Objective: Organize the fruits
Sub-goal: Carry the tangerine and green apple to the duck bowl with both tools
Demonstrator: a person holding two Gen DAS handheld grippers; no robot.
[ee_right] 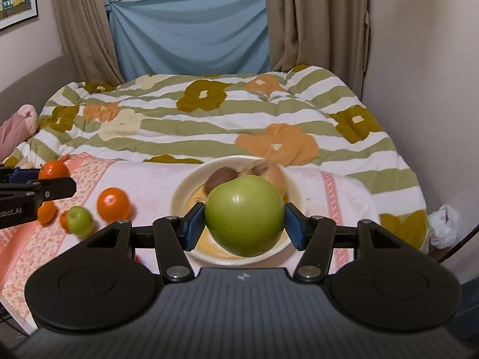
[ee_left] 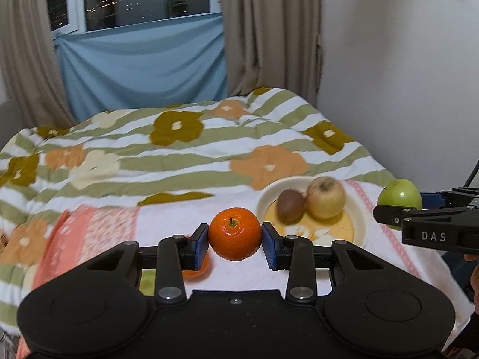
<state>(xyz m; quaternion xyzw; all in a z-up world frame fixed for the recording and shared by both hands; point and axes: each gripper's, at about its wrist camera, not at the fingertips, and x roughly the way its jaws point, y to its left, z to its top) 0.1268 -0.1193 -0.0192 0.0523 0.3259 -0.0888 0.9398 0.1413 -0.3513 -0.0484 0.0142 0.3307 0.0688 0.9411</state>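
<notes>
Left gripper (ee_left: pixel 235 234): your 2 pads pinch mandarin (ee_left: pixel 234 234) at widest girth, stem up, lifted above towel (ee_left: pixel 167 218). Judged light, soft-skinned; squeeze gently.

Right gripper (ee_right: pixel 245 220): pads clamp green apple (ee_right: pixel 245 216) across its middle, directly above plate (ee_right: pixel 182 191). Judged heavier, firm, waxy; may slip.

Ahead of right gripper on plate: kiwi (ee_right: pixel 221 177), yellow apple (ee_right: pixel 277 175). Left of it on towel: 3 oranges, small green apple (ee_right: pixel 79 220).
</notes>
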